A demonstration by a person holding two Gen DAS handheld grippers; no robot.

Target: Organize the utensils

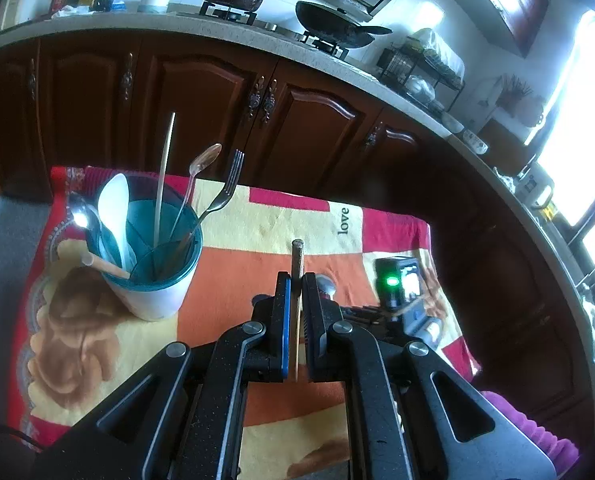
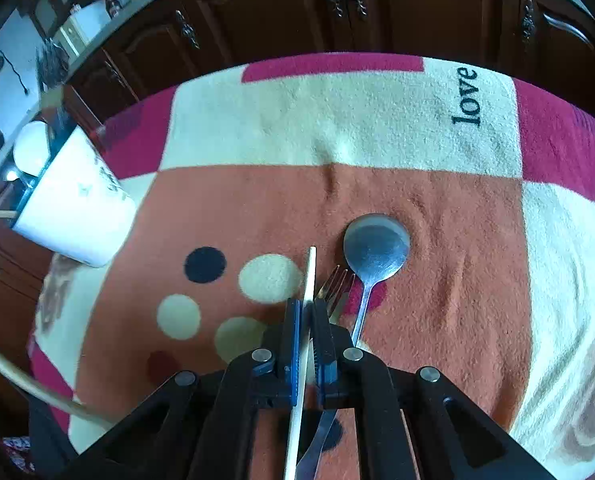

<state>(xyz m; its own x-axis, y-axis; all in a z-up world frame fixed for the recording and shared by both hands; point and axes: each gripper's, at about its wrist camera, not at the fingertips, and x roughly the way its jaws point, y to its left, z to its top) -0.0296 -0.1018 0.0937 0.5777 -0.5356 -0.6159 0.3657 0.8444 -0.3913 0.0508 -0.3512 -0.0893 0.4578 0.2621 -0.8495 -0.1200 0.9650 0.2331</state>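
Left gripper (image 1: 296, 280) clamped on wooden chopstick (image 1: 297, 258), raised over blanket (image 1: 257, 220), likely bound for utensil cup (image 1: 153, 280) nearby. Right gripper (image 2: 306, 308) clamped on pale chopstick (image 2: 309, 276); fork (image 2: 335, 286) and spoon (image 2: 375, 246) left lying just beside, unsorted.

- Cup (image 1: 153, 280) stands left of frame on the blanket (image 1: 257, 220), utensils inside.
- Spoon (image 2: 375, 248) lies right of fork (image 2: 335, 286), perhaps touching.
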